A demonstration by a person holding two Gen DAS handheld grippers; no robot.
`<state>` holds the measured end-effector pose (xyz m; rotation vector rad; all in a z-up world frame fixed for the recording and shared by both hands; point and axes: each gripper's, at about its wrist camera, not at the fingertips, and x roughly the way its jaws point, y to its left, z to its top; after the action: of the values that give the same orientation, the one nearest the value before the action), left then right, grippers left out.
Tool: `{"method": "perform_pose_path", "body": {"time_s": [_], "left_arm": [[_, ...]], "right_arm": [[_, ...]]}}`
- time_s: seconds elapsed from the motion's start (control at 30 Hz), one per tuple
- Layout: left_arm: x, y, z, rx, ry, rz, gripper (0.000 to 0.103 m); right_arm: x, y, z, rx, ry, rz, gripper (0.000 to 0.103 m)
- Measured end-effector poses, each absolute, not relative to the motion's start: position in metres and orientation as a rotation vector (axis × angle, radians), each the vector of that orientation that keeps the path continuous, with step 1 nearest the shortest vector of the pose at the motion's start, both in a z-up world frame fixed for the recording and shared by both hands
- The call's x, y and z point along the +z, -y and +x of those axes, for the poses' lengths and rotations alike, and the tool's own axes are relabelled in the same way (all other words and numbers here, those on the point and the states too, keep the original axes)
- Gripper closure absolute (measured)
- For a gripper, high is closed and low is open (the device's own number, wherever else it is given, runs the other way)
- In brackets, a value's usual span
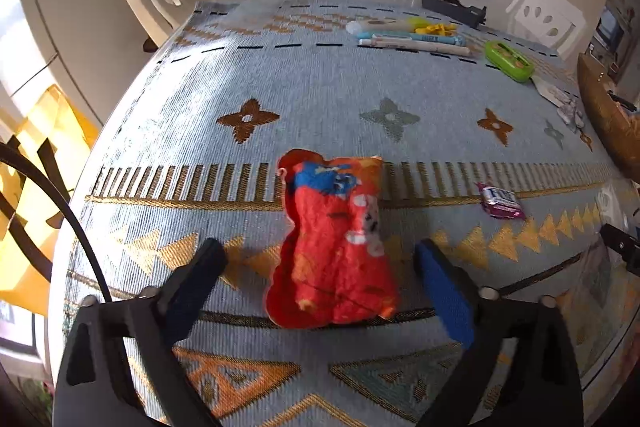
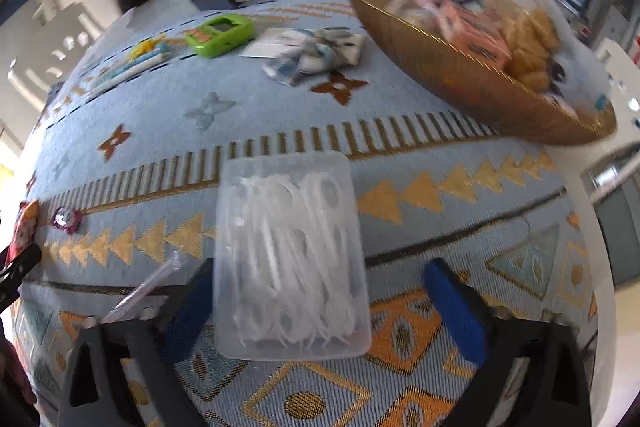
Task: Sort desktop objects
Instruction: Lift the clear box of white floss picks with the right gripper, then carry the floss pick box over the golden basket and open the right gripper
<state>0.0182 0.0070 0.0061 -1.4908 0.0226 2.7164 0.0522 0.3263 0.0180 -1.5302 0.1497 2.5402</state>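
Both grippers are built of black plastic frames, fitted with blue pads (image 1: 444, 291) and silver screws (image 2: 146, 313). A black cable (image 1: 52, 195), possibly a wire, is seen beside the left gripper (image 1: 320, 279).

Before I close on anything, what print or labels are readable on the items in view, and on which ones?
"F": only the first big letter on the small purple wrapper reads; the rest is blurred.
Red snack bag: printed, but nothing legible.
Green case: markings too small to read.
Pens: print too small.
Orange box in the gold bowl: blurred.
Clear box of floss picks: no text visible.
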Motion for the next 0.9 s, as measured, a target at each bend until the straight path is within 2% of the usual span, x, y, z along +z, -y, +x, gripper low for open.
{"method": "perform_pose_path", "body": {"time_s": [0.03,0.07,0.13,0.27,0.5,0.9], "left_arm": [[0.008,-0.01,0.02,2.709,-0.023,-1.487,0.029],[0.01,-0.013,0.021,2.706,-0.025,-1.486,0.036],[0.014,-0.02,0.021,2.698,-0.014,-1.481,0.062],[0.028,-0.034,0.017,2.655,0.098,-1.463,0.068],[0.084,-0.096,0.011,2.64,0.067,-1.306,0.072],[0.154,-0.171,-0.007,2.583,0.041,-1.145,0.073]], "right_arm": [[0.021,-0.323,0.051,2.568,-0.124,-1.543,0.042],[0.024,-0.32,0.051,2.586,-0.106,-1.558,0.046],[0.025,-0.315,0.049,2.597,-0.067,-1.598,0.046],[0.033,-0.32,0.05,2.633,-0.086,-1.628,0.046],[0.086,-0.329,0.043,2.716,0.044,-1.537,0.046],[0.159,-0.395,0.049,2.818,-0.071,-1.351,0.046]]}}
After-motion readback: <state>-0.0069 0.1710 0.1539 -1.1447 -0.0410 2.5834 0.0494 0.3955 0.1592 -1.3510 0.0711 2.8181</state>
